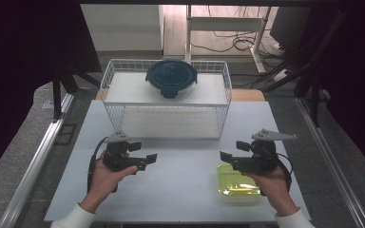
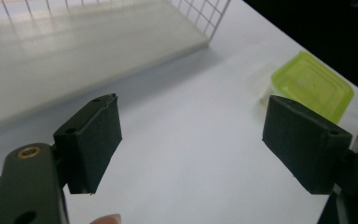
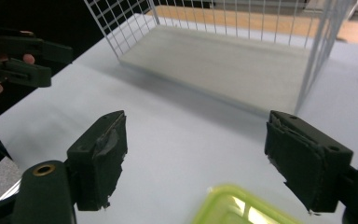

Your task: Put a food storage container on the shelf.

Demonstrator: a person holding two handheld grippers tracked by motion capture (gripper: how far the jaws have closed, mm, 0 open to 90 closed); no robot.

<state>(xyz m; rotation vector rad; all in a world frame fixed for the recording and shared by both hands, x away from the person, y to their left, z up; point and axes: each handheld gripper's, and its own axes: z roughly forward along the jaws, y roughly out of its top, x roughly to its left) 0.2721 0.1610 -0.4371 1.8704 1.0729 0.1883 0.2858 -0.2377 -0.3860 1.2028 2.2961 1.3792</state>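
Both tools stand with jaws apart and empty: the right tool [image 1: 229, 160] above the green container [image 1: 238, 184], the left tool [image 1: 145, 160] over the bare tabletop [image 1: 180, 190].

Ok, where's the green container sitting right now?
In the high view the green container sits on the table at its near right, just under the right tongs, in front of the wire rack.

Left hand [image 1: 105, 176] enters from bottom edge, white sleeve at wrist, wrapped round black two-jaw left gripper [image 1: 148, 159]; jaws point inward toward centre, standing wide apart, nothing between pads [image 2: 91, 142]. Right hand [image 1: 272, 184] mirrors it (white cuff too), holding black two-jaw right gripper [image 1: 225, 157] with grey three-cornered plate on top; jaws point inward, wide apart, nothing between them.
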